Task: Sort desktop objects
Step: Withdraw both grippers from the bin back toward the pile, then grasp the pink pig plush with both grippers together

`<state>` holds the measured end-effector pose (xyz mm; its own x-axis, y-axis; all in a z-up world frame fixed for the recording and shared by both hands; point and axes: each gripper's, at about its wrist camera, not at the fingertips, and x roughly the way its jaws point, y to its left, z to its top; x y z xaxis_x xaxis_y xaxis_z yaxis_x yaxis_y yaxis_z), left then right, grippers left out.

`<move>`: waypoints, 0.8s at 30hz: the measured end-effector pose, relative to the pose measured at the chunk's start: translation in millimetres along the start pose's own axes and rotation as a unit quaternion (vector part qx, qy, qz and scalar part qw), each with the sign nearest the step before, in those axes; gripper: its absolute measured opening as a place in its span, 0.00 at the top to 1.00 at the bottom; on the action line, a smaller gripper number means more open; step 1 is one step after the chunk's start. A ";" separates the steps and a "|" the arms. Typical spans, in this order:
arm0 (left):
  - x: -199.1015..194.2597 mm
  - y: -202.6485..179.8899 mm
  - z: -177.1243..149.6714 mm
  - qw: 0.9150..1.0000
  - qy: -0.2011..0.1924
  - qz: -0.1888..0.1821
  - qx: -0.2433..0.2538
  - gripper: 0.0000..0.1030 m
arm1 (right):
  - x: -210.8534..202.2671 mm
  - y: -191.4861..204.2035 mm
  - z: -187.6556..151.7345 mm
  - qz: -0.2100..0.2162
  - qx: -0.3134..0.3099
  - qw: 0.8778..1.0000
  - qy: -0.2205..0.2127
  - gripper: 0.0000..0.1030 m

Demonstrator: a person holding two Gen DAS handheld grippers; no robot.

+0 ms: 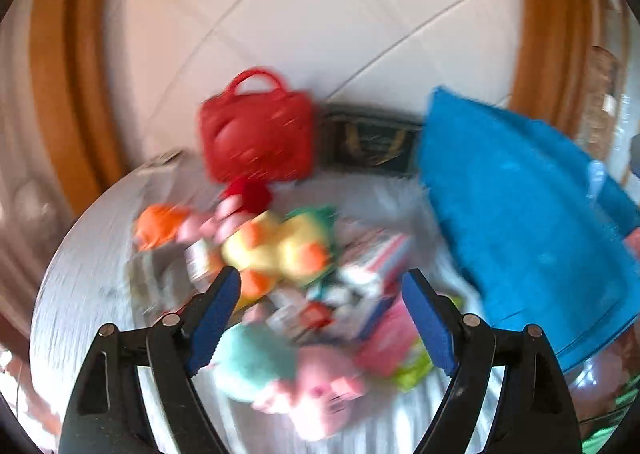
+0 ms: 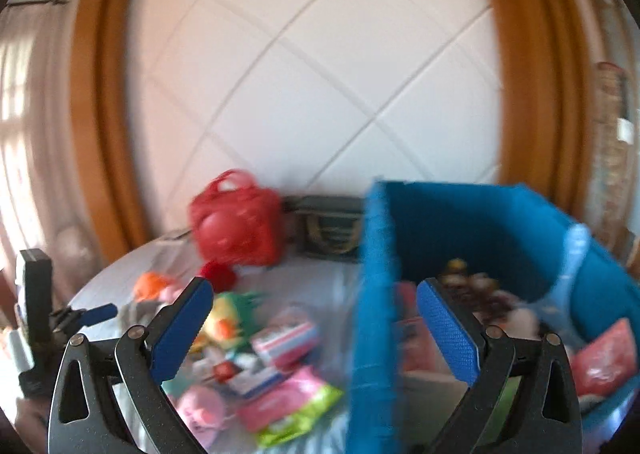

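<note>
Both views are motion-blurred. A pile of toys and packets lies on a white table (image 1: 80, 294): a yellow-orange plush (image 1: 280, 246), a pink and teal plush (image 1: 304, 386), a white-red box (image 1: 372, 262) and a pink-green packet (image 2: 288, 406). My left gripper (image 1: 320, 290) is open and empty above the pile. It also shows at the left edge of the right wrist view (image 2: 86, 314). My right gripper (image 2: 314, 302) is open and empty, straddling the near wall of a blue bin (image 2: 376, 294) that holds several items.
A red handbag (image 1: 256, 133) and a dark box (image 1: 372, 141) stand at the table's back against a white tiled wall. An orange toy (image 1: 160, 225) and a red pompom (image 1: 248, 193) lie at the left. The blue bin (image 1: 520, 213) fills the right side.
</note>
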<state>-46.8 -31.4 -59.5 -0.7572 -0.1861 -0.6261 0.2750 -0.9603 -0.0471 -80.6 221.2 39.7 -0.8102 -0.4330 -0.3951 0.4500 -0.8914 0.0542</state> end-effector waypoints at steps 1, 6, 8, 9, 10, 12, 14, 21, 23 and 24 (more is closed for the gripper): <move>3.8 16.4 -8.2 1.000 0.009 0.012 -0.002 0.20 | 5.7 10.2 -2.9 0.015 -0.001 1.000 0.009 0.00; 31.3 62.3 -40.3 0.997 0.060 0.038 0.026 0.20 | 42.5 58.9 -32.1 0.058 0.013 0.996 0.066 0.00; 41.9 72.8 -52.9 0.995 0.081 0.030 0.049 0.20 | 60.2 74.5 -49.9 0.056 0.022 0.993 0.102 0.00; 47.8 76.8 -58.2 0.994 0.087 0.024 0.057 0.20 | 71.8 82.9 -61.2 0.055 0.025 0.991 0.123 0.00; 53.6 79.1 -61.9 0.993 0.095 0.017 0.064 0.20 | 83.8 90.8 -73.8 0.048 0.028 0.988 0.147 0.00; 67.3 84.7 -72.1 0.990 0.113 -0.004 0.083 0.20 | 101.9 100.0 -97.3 0.033 0.038 0.981 0.189 0.00; 82.3 86.2 -81.4 0.985 0.131 -0.020 0.109 0.20 | 116.8 107.6 -123.0 0.023 0.051 0.973 0.226 0.00; 129.4 81.5 -108.7 0.963 0.189 -0.089 0.171 0.20 | 155.1 123.9 -197.1 -0.021 0.099 0.939 0.327 0.00; 138.3 81.0 -115.9 0.957 0.201 -0.099 0.185 0.20 | 162.8 127.1 -207.7 -0.025 0.112 0.933 0.342 0.00; 140.4 81.2 -117.7 0.955 0.202 -0.107 0.189 0.20 | 166.0 129.5 -212.3 -0.024 0.114 0.931 0.347 0.00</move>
<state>-61.1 -111.0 -242.8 -0.4612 0.0455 -0.8861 -0.1517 -0.9880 0.0282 -77.0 62.3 -213.6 -0.3543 -0.2713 -0.8949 0.2633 -0.9472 0.1830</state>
